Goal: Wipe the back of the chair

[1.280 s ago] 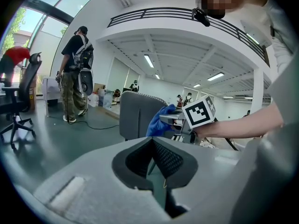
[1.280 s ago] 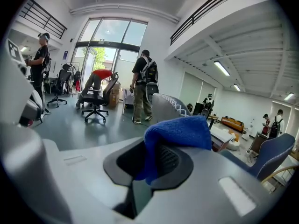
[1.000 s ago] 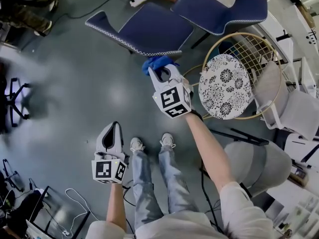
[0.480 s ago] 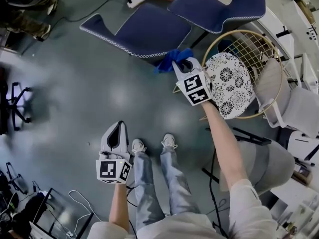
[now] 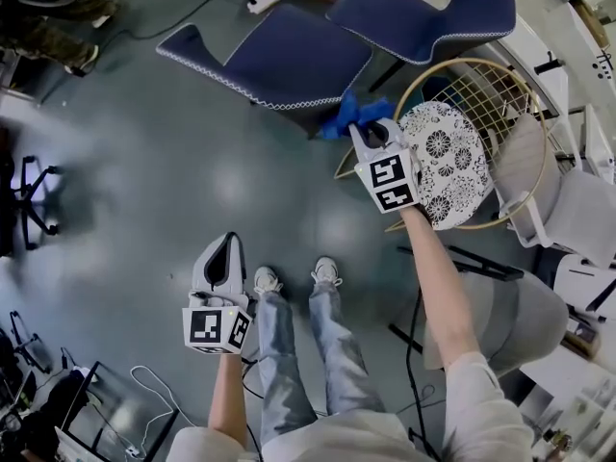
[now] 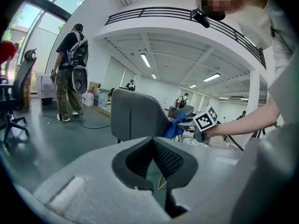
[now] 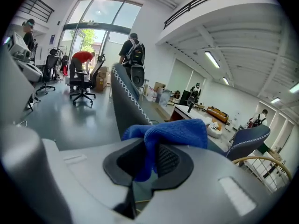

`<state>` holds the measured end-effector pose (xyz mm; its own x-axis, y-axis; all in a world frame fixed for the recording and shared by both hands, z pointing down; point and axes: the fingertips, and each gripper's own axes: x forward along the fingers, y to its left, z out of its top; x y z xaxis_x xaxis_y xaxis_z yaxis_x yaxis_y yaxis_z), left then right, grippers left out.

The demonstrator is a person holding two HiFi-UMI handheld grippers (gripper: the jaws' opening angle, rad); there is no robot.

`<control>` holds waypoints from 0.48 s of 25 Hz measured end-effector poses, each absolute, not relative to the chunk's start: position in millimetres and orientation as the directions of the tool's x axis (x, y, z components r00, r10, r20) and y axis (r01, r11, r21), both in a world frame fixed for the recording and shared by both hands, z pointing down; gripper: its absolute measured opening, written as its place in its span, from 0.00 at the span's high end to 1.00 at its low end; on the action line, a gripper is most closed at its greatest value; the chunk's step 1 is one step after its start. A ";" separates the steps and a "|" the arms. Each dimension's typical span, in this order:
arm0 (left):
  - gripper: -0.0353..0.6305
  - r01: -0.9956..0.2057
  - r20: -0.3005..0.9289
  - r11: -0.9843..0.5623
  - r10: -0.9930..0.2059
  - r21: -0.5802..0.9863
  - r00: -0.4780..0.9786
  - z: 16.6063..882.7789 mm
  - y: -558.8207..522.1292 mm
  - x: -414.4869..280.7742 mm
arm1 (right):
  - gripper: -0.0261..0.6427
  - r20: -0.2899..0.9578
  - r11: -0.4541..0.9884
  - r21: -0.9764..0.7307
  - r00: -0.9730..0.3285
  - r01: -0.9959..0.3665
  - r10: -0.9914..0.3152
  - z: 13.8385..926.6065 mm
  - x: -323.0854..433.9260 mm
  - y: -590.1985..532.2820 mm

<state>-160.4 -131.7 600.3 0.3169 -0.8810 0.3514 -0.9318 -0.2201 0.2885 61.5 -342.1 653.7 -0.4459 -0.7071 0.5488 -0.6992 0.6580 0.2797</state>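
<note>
Right gripper and cloth nearer chair

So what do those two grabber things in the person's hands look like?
The left gripper and the right gripper look the same: chunky pale grey shells with black, bumpy pads inside the jaws. Each has a white cube at the back, printed with black square markers. The person wears short, light-coloured sleeves.
</note>
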 end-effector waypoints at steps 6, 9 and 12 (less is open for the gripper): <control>0.94 -0.928 0.347 -0.221 -0.881 0.301 0.322 601.3 -127.6 -160.7 | 0.91 0.505 0.706 0.251 -0.532 -0.663 -0.679 648.1 9.1 -298.9; 0.94 -0.928 0.353 -0.217 -0.879 0.304 0.321 601.4 -125.7 -162.8 | 0.91 0.511 0.751 0.220 -0.582 -0.622 -0.632 656.9 -30.9 -278.4; 0.94 -0.929 0.357 -0.212 -0.879 0.302 0.316 603.4 -124.7 -167.8 | 0.91 0.524 0.787 0.197 -0.616 -0.584 -0.588 669.7 -67.4 -270.5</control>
<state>-167.8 -124.7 603.4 0.3164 -0.8789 0.3569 -0.9294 -0.2119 0.3022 -67.4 -270.5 669.7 -0.6156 -0.5882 0.5244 -0.5843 0.7872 0.1971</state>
